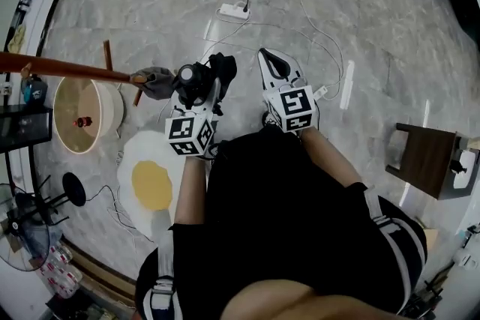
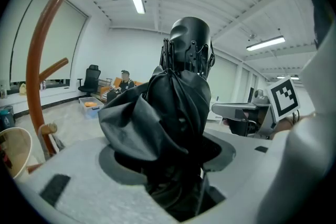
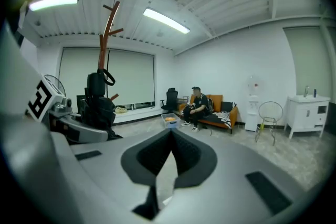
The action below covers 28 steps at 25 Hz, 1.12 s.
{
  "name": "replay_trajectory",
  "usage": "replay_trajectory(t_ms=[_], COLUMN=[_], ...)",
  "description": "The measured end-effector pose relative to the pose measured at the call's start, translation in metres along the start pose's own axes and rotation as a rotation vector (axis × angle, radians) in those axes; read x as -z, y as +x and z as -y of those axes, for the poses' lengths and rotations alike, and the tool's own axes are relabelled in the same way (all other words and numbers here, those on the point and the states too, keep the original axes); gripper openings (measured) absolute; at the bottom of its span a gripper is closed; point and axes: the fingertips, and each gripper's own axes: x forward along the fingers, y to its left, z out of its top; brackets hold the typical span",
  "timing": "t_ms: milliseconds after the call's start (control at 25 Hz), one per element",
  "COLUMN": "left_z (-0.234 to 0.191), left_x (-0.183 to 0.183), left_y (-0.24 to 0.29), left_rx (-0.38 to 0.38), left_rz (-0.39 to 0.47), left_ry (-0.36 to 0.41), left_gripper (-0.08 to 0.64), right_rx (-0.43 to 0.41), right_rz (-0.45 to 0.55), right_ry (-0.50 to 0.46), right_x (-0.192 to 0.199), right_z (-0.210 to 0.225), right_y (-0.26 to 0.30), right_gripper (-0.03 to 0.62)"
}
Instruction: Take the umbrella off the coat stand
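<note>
A folded black umbrella (image 2: pixel 178 107) stands upright between the jaws of my left gripper (image 2: pixel 168 150), which is shut on its fabric. In the head view the umbrella (image 1: pixel 217 75) is in the left gripper (image 1: pixel 196 90), just right of the coat stand's brown wooden pole (image 1: pixel 67 70) and apart from it. The stand (image 2: pixel 39 60) arcs up the left side of the left gripper view. My right gripper (image 1: pixel 271 65) is beside the left one, shut and holding nothing. The right gripper view shows its tips (image 3: pixel 169 134) meeting, with the umbrella (image 3: pixel 97 97) and the stand (image 3: pixel 107 34) to their left.
A round wooden basket (image 1: pixel 79 115) and an egg-shaped rug (image 1: pixel 150 180) lie on the floor at the left. A power strip (image 1: pixel 234 10) and cables run ahead. A dark wooden stool (image 1: pixel 427 157) stands at the right. A person sits on an orange sofa (image 3: pixel 197 107).
</note>
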Motion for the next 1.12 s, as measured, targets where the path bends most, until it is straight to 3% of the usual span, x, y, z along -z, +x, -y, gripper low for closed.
replay_trajectory(t_ms=[360,1120], left_z=[0.008,0.008], left_x=[-0.062,-0.054], left_y=[-0.016,-0.033], left_rx=[0.038,0.005], left_rz=[0.100,0.087], left_ry=[0.086,0.071], left_gripper=[0.275,0.275], right_rx=[-0.005,-0.002], right_rz=[0.123,0.105], right_ry=[-0.033,-0.070], right_x=[-0.058,-0.056], right_z=[-0.012,-0.014], right_y=[-0.008,-0.015], right_gripper=[0.005,0.004])
